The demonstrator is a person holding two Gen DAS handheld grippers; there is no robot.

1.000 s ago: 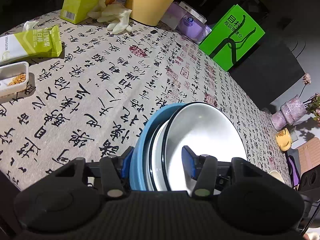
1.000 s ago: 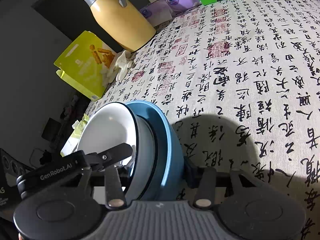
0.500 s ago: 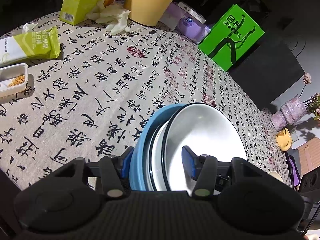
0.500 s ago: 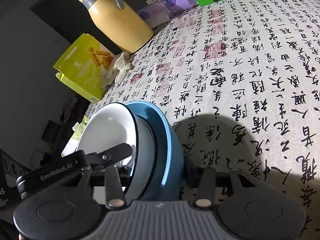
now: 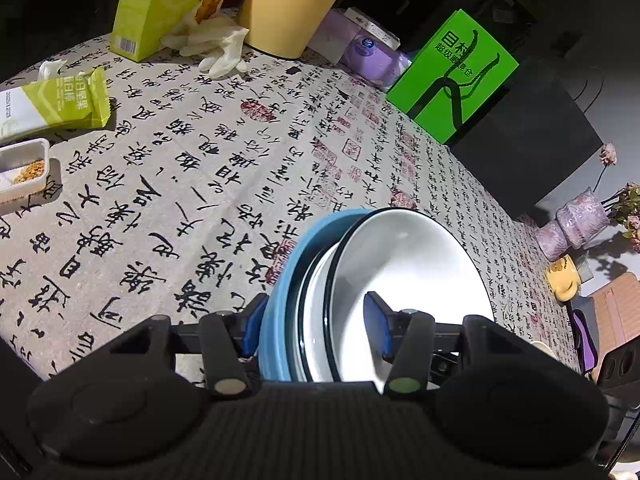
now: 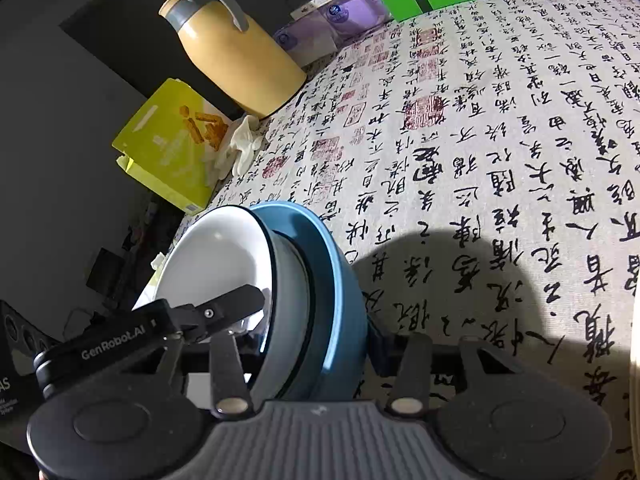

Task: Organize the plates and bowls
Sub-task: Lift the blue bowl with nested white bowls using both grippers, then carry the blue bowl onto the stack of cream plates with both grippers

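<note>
A stack of dishes hangs over the calligraphy tablecloth [image 5: 168, 184], held from two sides. A blue plate [image 5: 280, 280] forms its outer layer, and nested white bowls with black rims [image 5: 400, 264] sit inside it. My left gripper [image 5: 316, 326] is shut on the stack's rim, with one blue pad behind the plate and the other inside the top bowl. In the right wrist view the blue plate [image 6: 340, 280] and white bowl [image 6: 216, 256] sit between my right gripper's [image 6: 304, 344] fingers, shut on the opposite rim. The left gripper's body [image 6: 160, 328] partly hides the right gripper's left finger.
At the far edge stand a yellow jug [image 5: 288, 4], a yellow-green box [image 5: 160, 0], white gloves [image 5: 216, 44], purple tissue packs [image 5: 372, 56] and a green bag [image 5: 452, 76]. A snack packet [image 5: 52, 104] and a white tray with crumbs [image 5: 24, 168] lie at the left.
Both grippers keep the same hold on the stack. The background drifts only slightly in both views.
</note>
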